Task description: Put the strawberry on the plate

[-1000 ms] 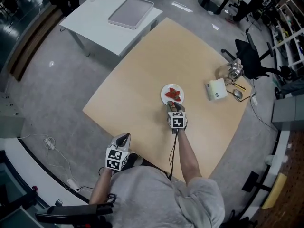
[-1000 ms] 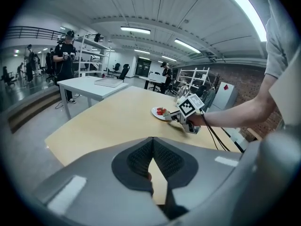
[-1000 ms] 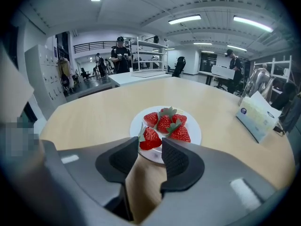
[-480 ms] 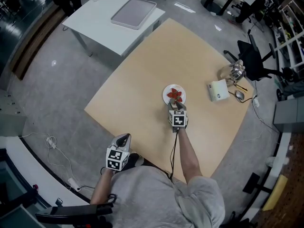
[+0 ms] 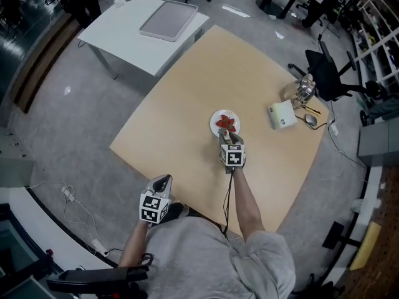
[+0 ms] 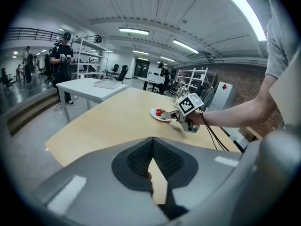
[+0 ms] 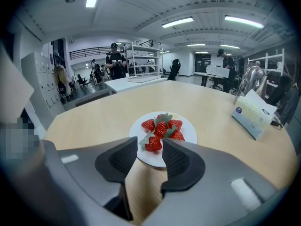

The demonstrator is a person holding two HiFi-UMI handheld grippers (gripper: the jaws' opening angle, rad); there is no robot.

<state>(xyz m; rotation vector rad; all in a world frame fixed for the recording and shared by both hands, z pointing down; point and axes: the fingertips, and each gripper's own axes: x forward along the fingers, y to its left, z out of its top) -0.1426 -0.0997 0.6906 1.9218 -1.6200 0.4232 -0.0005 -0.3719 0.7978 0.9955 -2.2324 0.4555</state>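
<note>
A small white plate [image 5: 214,117] on the tan table [image 5: 187,98] holds several red strawberries [image 5: 225,124] with green leaves. My right gripper [image 5: 226,137] is at the plate's near edge. In the right gripper view its jaws [image 7: 150,148] stand open. The nearest strawberry [image 7: 154,144] lies on the plate [image 7: 187,125] between the fingertips, and I see no pad pressing on it. My left gripper [image 5: 163,180] hangs off the table's near edge. Its pads [image 6: 141,157] meet at the tips with nothing between them. From there the plate [image 6: 157,117] is far off.
A white tissue box [image 5: 281,114], a glass jug [image 5: 301,91] and a mouse [image 5: 310,119] stand at the table's right corner. Beyond the table are a white table with a grey tray [image 5: 168,20] and office chairs [image 5: 327,73]. People stand in the background.
The head view has shifted a little. Both grippers and the strawberries on the plate stay where they were.
</note>
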